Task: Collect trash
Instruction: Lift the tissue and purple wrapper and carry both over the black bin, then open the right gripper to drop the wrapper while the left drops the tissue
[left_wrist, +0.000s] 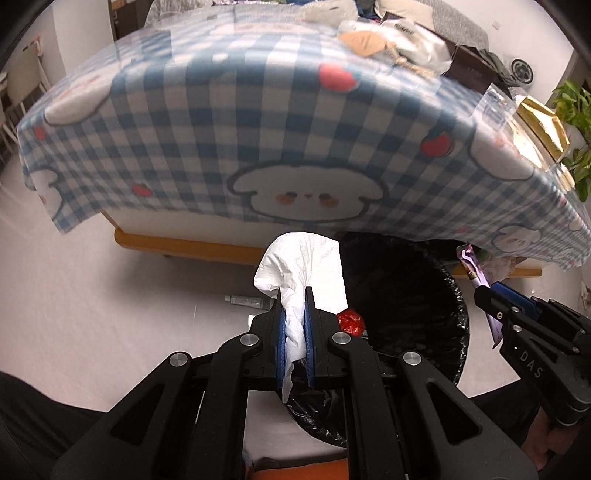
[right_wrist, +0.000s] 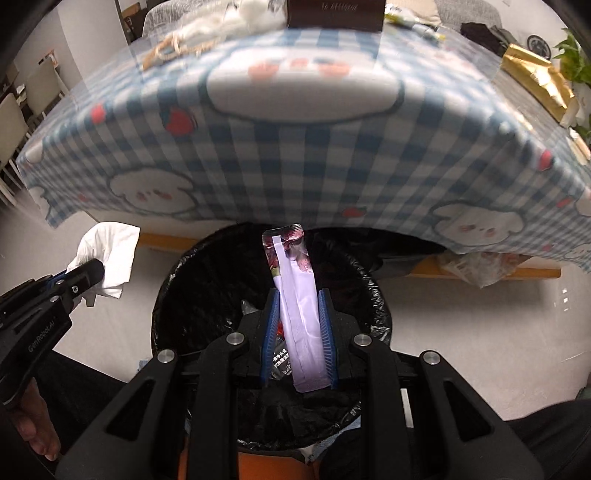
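With my left tongs clamped on a crumpled white tissue and my right tongs clamped on a purple wrapper, both catches hang over the black-lined bin beneath them; some rubbish is already inside, while the worktop ahead holds more litter, I judge

Count — two grippers: left gripper, right gripper. One white tissue, one purple wrapper. One black-lined bin near; one red scrap inside. One checked tablecloth far — one gold bag far right.
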